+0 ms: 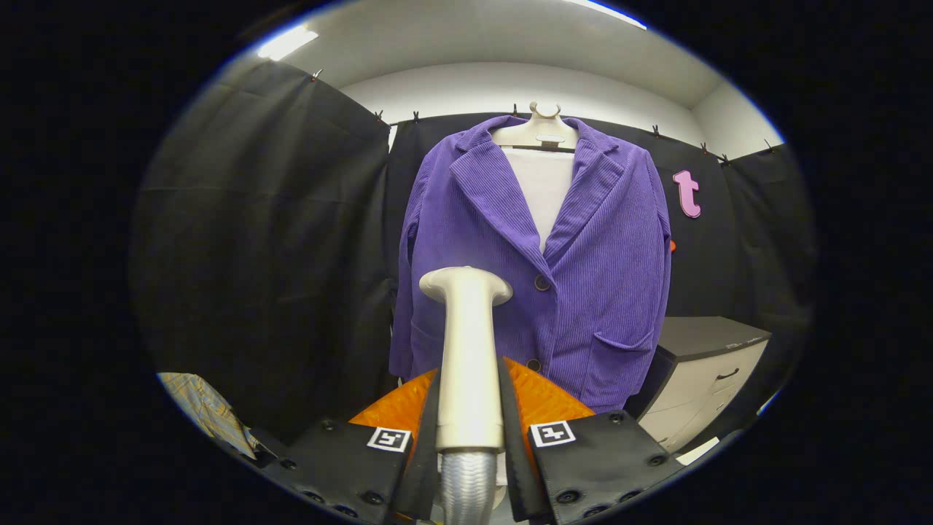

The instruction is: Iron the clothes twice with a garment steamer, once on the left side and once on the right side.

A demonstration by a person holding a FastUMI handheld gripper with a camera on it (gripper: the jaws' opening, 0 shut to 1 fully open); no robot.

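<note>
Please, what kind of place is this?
Probably a recording booth set up for ironing: black cloth walls, a purple jacket on a hanger, a cabinet beside it. The gripper is shut on the steamer, pointed at the jacket.

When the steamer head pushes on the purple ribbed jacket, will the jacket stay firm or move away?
The purple ribbed jacket hangs free from a pale hanger, so it will probably swing back. Its cloth looks soft, likely denting under the cream steamer head, held in the tool.
</note>
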